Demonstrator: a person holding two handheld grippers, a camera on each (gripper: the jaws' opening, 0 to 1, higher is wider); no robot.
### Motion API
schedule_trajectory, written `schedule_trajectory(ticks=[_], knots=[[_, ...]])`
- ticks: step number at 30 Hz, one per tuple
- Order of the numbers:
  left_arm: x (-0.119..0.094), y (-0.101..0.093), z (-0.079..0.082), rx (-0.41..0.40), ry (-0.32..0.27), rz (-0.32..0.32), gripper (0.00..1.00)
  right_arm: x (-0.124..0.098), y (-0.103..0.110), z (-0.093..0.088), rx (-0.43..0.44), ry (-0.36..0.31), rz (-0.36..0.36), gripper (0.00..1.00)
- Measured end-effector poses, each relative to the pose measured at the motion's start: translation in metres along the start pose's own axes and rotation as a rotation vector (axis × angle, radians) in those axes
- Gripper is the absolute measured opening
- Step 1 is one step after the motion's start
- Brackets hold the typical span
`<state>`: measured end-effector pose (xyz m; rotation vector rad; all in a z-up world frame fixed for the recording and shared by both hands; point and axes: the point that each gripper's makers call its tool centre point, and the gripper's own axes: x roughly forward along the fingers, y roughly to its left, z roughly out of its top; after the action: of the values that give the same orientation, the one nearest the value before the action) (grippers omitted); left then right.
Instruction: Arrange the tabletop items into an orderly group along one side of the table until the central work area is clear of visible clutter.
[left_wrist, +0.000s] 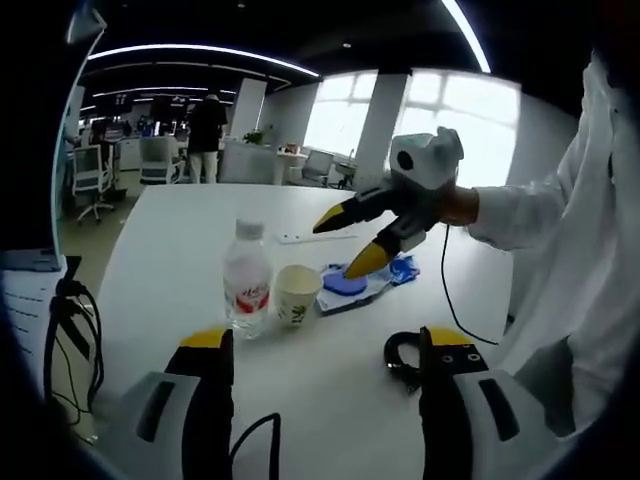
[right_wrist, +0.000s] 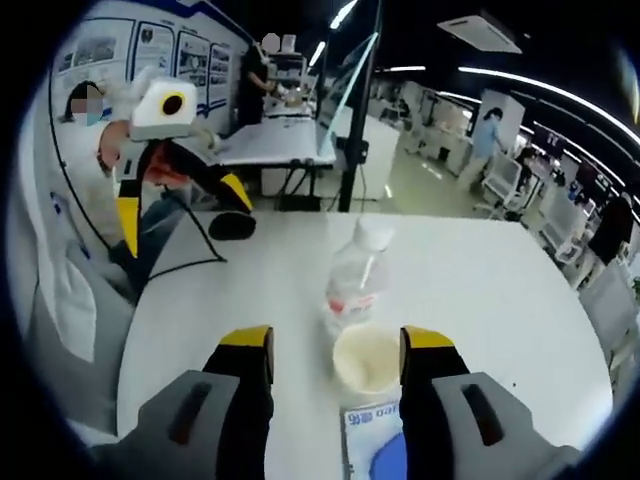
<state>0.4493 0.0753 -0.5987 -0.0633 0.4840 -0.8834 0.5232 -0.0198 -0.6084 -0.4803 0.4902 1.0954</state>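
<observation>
Cup (right_wrist: 367, 358) sits btwn right gripper (right_wrist: 335, 345) jaws, spread wide, bottle (right_wrist: 355, 280) touching behind: careless closing could tip both; left gripper (left_wrist: 325, 345) wide too, empty.

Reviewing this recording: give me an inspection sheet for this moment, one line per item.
Surface: white table, mostly bare.
Job's things: water bottle upright beside paper cup; blue packet lies next to the cup.
Clutter: nothing seen beyond these.
Grippers: left gripper open above the table; right gripper open over the blue packet.
Cables: black cable coiled on the table.
Surroundings: office with desks, chairs, bright windows, people standing.
</observation>
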Motion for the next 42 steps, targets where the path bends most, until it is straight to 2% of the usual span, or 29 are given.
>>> schedule_trajectory(ticks=[5,14,18,28,31,42], knots=[[0.002,-0.005,0.004,0.015,0.003,-0.012,0.77,-0.017,-0.004,0.005,0.067,-0.047,-0.053,0.5],[0.009,-0.019,0.02,0.046,-0.002,-0.04,0.77,-0.06,-0.009,0.007,0.157,-0.119,-0.143,0.5],[0.013,-0.026,0.026,0.061,-0.004,-0.054,0.77,-0.078,-0.012,-0.005,0.173,-0.113,-0.183,0.5],[0.02,-0.051,0.045,0.11,-0.01,-0.1,0.77,-0.125,-0.008,-0.012,0.247,-0.152,-0.269,0.49],[0.023,-0.058,0.049,0.12,-0.011,-0.107,0.76,-0.135,-0.006,-0.016,0.24,-0.143,-0.3,0.49],[0.036,-0.095,0.061,0.161,-0.017,-0.181,0.76,-0.181,0.007,-0.035,0.287,-0.144,-0.381,0.48]])
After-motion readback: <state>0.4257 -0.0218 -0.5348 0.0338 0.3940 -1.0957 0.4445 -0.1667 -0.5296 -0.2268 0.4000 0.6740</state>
